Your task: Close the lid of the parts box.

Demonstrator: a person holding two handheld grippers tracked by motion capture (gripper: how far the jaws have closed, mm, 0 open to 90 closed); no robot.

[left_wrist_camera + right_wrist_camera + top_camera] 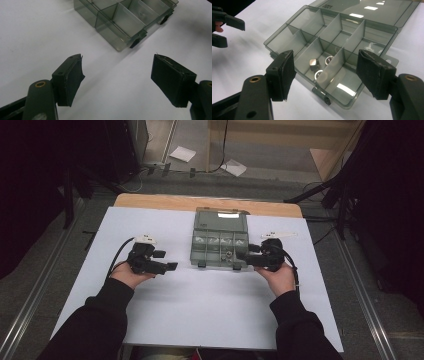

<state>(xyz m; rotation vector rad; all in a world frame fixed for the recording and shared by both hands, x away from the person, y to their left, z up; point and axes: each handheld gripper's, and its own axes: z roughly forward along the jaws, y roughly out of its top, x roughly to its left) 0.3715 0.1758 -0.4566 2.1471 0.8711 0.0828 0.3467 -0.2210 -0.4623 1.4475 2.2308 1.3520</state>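
Right gripper (325, 75) jaws wide, empty, straddling the near edge of the open compartment box (287, 33). The metal nuts (314, 64) sit in a near-row cell, just ahead of and between the jaws, slightly toward the left jaw; dividers stand on both sides of that cell. Left gripper (116, 80) also wide and empty, over bare table; the box corner (117, 46) lies ahead of its jaws, apart from them. Looks like the reach-in step, nothing grasped yet. Next move likely needs the right jaws narrowed to fit between the dividers, then lowered onto one nut. Lid (372, 10) lies flat open behind.
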